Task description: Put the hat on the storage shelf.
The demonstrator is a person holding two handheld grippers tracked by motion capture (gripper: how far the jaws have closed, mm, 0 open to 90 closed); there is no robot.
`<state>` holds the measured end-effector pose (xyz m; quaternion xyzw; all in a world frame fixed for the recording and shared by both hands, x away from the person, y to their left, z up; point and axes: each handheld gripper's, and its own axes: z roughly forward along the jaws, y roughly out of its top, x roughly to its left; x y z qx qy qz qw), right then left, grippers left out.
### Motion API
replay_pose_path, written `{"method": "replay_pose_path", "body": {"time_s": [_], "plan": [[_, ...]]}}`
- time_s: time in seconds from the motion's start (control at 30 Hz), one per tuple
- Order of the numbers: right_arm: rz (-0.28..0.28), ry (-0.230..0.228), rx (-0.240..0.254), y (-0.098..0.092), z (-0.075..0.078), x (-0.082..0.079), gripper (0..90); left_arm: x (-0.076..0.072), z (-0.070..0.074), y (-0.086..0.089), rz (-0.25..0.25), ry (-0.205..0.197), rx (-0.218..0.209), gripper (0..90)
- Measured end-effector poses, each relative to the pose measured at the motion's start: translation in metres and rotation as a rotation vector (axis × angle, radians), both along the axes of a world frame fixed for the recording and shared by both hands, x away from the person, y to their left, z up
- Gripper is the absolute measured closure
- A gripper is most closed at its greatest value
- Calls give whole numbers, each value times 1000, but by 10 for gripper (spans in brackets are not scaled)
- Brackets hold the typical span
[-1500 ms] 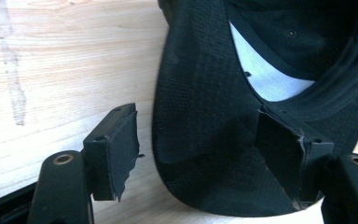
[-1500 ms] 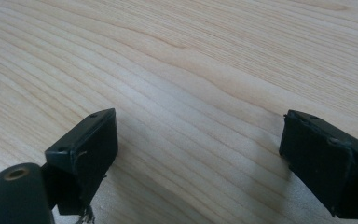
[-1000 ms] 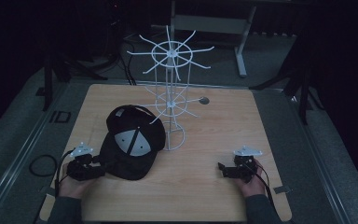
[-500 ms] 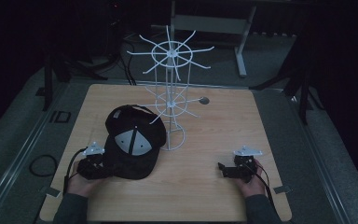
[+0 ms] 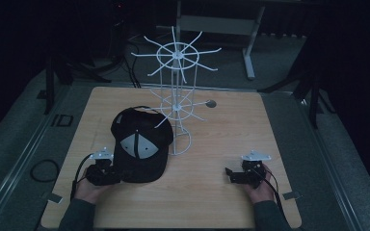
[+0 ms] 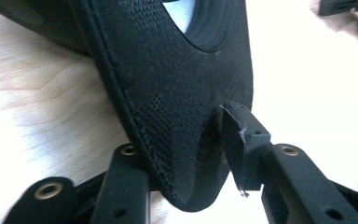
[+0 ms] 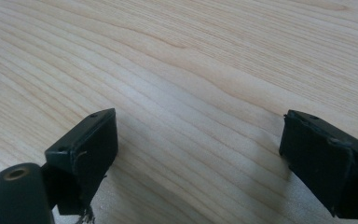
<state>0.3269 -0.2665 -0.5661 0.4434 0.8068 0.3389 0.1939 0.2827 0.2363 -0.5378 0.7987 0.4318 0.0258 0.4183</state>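
- The left gripper [image 5: 110, 174], at the lower left of the high view, has its jaws spread around the edge of the black cap [image 5: 139, 144]; in the left gripper view the mesh fabric [image 6: 177, 116] sits between the two jaws, which are not pressed together
- The right gripper [image 5: 236, 175], at the lower right of the high view, has its jaws spread wide over bare wood and holds nothing
- The cap lies on the counter [image 5: 231, 130] left of centre, a pale grey panel showing on it, just beside the white wire rack [image 5: 178, 103]
- The rack stands upright at the centre of the counter, with spokes radiating from two rings
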Motion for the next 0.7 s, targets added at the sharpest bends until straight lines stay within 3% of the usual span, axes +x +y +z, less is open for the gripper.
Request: {"method": "replay_pose_path", "body": {"time_s": [0.3, 0.7], "plan": [[0, 0, 0, 0, 0, 0, 112, -3, 4, 6, -32, 16, -102, 772], [0, 0, 0, 0, 0, 0, 112, -4, 9, 20, 71, 6, -110, 817]]}}
